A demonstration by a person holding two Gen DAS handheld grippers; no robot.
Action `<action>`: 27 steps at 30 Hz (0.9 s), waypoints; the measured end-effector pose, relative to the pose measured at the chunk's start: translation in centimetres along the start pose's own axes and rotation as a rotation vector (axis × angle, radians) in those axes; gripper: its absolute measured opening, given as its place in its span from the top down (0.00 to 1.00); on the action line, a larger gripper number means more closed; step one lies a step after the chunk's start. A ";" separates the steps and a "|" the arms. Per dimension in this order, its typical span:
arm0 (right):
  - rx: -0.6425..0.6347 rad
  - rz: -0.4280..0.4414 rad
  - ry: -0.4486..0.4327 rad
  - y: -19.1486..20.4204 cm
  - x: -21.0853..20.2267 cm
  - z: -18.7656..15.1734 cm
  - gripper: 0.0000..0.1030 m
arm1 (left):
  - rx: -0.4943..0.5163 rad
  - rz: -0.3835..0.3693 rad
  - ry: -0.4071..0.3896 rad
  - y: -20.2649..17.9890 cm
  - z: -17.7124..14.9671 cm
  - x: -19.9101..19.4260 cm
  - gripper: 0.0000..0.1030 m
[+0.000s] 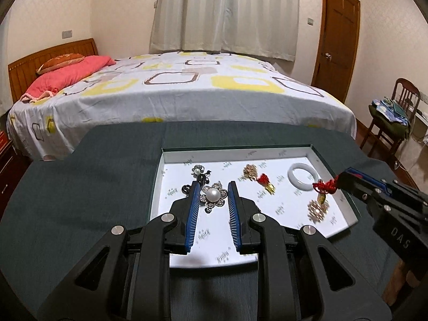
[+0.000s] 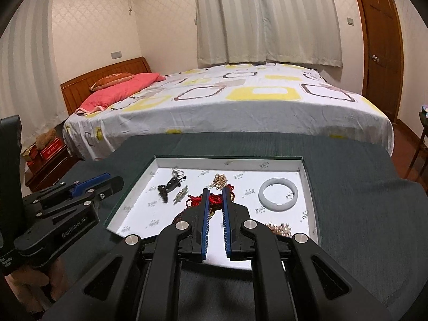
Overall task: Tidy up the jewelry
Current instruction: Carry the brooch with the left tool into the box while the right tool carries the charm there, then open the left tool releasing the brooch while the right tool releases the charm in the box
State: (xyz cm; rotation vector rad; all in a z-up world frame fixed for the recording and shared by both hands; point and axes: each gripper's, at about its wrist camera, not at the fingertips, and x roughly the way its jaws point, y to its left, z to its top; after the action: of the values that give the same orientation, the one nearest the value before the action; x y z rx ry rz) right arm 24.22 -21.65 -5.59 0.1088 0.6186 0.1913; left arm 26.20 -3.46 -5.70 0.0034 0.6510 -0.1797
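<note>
Black gripper arms fill the foreground of both views. Beyond them the dark green surface (image 1: 80, 187) carries a shallow white-lined tray (image 1: 171, 157). Left gripper (image 1: 213, 196) fingers are pinched on a pearl flower brooch (image 1: 213, 195) above the tray. Right gripper (image 2: 215, 196) fingers are closed on a red knotted cord (image 1: 325, 187) with a gold pendant (image 1: 317, 208) dangling. A white bangle (image 2: 278, 196) lies in the tray's far right part.

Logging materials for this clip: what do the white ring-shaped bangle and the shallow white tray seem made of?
White ring-shaped bangle: probably jade or glass, milky, smooth and glossy, with faint light glints. Shallow white tray: likely cardboard, with thin folded walls and a matte printed lining.
</note>
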 end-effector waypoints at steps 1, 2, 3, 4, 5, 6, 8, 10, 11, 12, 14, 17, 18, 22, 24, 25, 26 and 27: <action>0.000 -0.003 0.008 -0.1 0.7 0.0 0.91 | -0.006 0.004 0.003 0.1 0.1 0.6 0.79; 0.001 -0.006 0.017 -0.3 1.4 0.0 0.91 | -0.011 0.008 0.007 0.2 0.2 1.2 0.79; -0.001 -0.009 0.029 -0.3 2.0 -0.1 0.91 | -0.016 0.011 0.012 0.4 0.2 1.7 0.79; -0.003 -0.013 0.038 -0.4 2.6 -0.3 0.91 | -0.018 0.014 0.014 0.4 0.2 2.0 0.79; -0.004 -0.016 0.048 -0.5 3.1 -0.4 0.91 | -0.019 0.018 0.016 0.5 0.1 2.5 0.79; -0.005 -0.017 0.056 -0.5 3.5 -0.6 0.91 | -0.018 0.022 0.021 0.6 0.1 2.9 0.79; -0.006 -0.022 0.079 -0.7 4.7 -0.9 0.91 | -0.019 0.030 0.035 0.7 -0.1 4.1 0.79; -0.006 -0.025 0.098 -0.9 5.6 -1.3 0.91 | -0.021 0.034 0.051 0.9 -0.3 5.1 0.79; -0.006 -0.026 0.107 -0.9 6.0 -1.5 0.91 | -0.022 0.036 0.056 0.9 -0.5 5.5 0.79; -0.006 -0.027 0.114 -0.9 6.3 -1.7 0.91 | -0.023 0.037 0.060 1.0 -0.7 5.8 0.79; -0.006 -0.028 0.132 -1.0 7.1 -2.0 0.91 | -0.024 0.042 0.077 1.1 -1.0 6.8 0.79; -0.008 -0.026 0.154 -1.0 7.9 -2.5 0.91 | -0.019 0.048 0.100 1.4 -1.6 7.9 0.79; -0.010 -0.026 0.161 -1.0 8.1 -2.6 0.91 | -0.017 0.050 0.108 1.4 -1.7 8.2 0.79; -0.013 -0.026 0.177 -0.9 8.7 -3.0 0.91 | -0.021 0.056 0.138 1.8 -2.3 9.3 0.79; -0.015 -0.026 0.182 -0.9 8.9 -3.0 0.91 | -0.019 0.059 0.150 1.9 -2.6 9.7 0.79; -0.018 -0.028 0.184 -0.8 9.0 -3.1 0.91 | -0.018 0.060 0.153 1.9 -2.7 9.8 0.79; -0.021 -0.029 0.185 -0.8 9.0 -3.2 0.91 | -0.017 0.060 0.157 1.9 -2.8 9.9 0.79; -0.022 -0.030 0.188 -0.8 9.0 -3.1 0.91 | -0.017 0.058 0.161 1.9 -2.9 10.0 0.79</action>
State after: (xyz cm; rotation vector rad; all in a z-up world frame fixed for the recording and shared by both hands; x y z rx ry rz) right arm 29.69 -20.43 -13.36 0.0609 0.8044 0.1809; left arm 32.55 -3.07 -14.17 0.0210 0.8118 -0.1184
